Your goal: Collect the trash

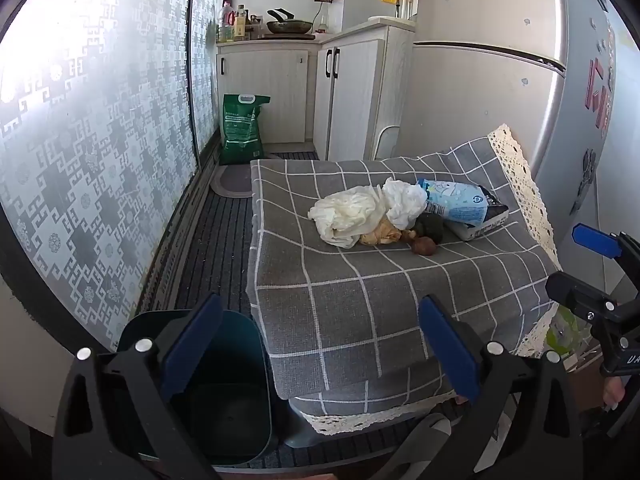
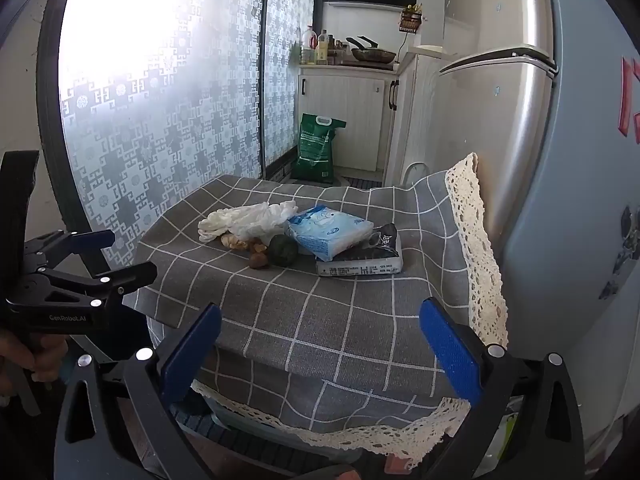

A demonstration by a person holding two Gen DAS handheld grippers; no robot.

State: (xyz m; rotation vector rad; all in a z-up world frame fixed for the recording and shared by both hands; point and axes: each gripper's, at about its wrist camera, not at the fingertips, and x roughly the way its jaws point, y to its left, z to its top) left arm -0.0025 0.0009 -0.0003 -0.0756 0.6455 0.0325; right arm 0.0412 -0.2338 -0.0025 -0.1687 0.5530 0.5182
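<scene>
A pile of trash lies on the table's grey checked cloth (image 1: 360,300): crumpled white plastic bags (image 1: 352,216), a light blue tissue pack (image 1: 456,204) on a dark packet (image 1: 484,226), a dark green round thing (image 1: 431,228) and brown scraps (image 1: 424,246). The right wrist view shows the same bags (image 2: 248,218), pack (image 2: 328,232) and green thing (image 2: 282,250). My left gripper (image 1: 320,344) is open and empty, short of the pile, over the table's near edge. An open dark teal bin (image 1: 224,392) stands on the floor below its left finger. My right gripper (image 2: 320,344) is open and empty too.
A fridge (image 2: 520,160) stands right of the table, and a patterned glass door (image 1: 100,140) runs along the left. White cabinets (image 1: 280,92) and a green sack (image 1: 242,128) are at the far end. A hand (image 2: 36,356) holds the left gripper (image 2: 134,252).
</scene>
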